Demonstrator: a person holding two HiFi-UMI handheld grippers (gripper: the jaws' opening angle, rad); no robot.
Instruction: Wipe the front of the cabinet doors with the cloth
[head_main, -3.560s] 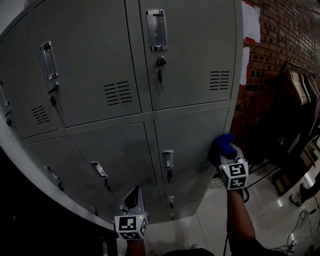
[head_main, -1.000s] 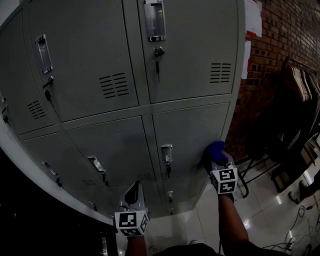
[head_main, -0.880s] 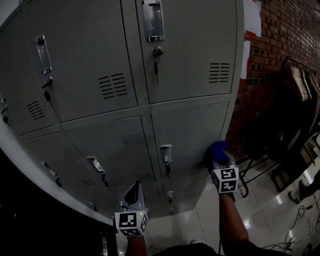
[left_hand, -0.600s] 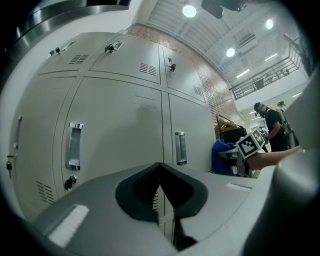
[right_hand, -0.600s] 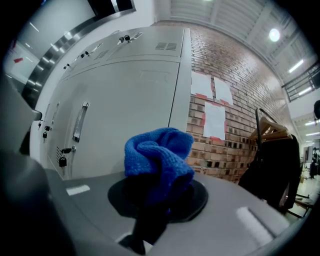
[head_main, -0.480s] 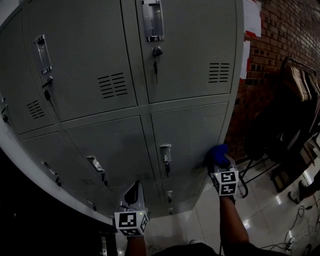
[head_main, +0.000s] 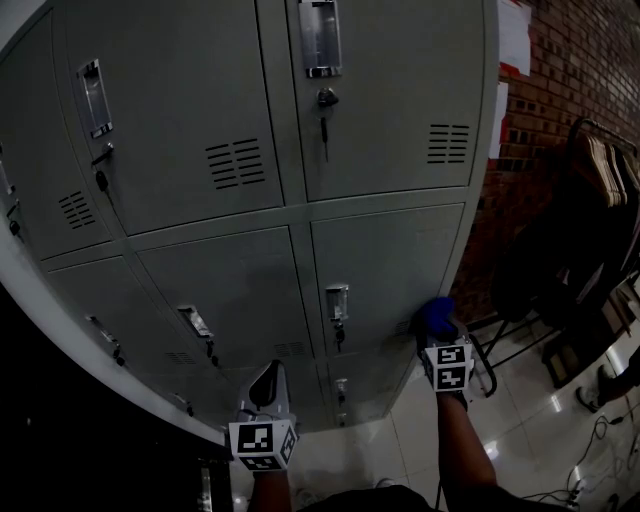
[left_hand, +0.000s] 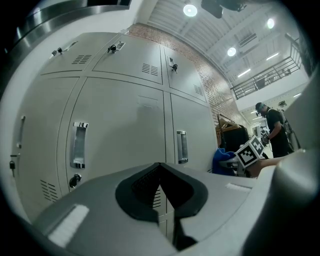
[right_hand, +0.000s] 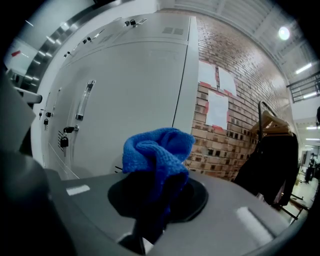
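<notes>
The grey locker cabinet (head_main: 250, 180) fills the head view, with several doors, metal handles and keys. A bunched blue cloth (right_hand: 157, 152) sticks up out of my right gripper (right_hand: 155, 200), which is shut on it. In the head view that gripper (head_main: 437, 325) holds the blue cloth (head_main: 436, 314) against the lower right edge of the middle-row right door (head_main: 390, 270). My left gripper (head_main: 265, 388) hangs low in front of the bottom doors, shut and holding nothing; from the left gripper view (left_hand: 162, 192) its jaws meet with no gap.
A brick wall (head_main: 570, 90) with white paper sheets (head_main: 513, 25) stands right of the cabinet. A rack of dark clothes on hangers (head_main: 590, 220) is further right. Cables lie on the shiny tiled floor (head_main: 540, 430). A person (left_hand: 276, 132) stands far off.
My right gripper with the cloth has slid down the right door, from its middle edge to its lower right corner. The left gripper has stayed put.
</notes>
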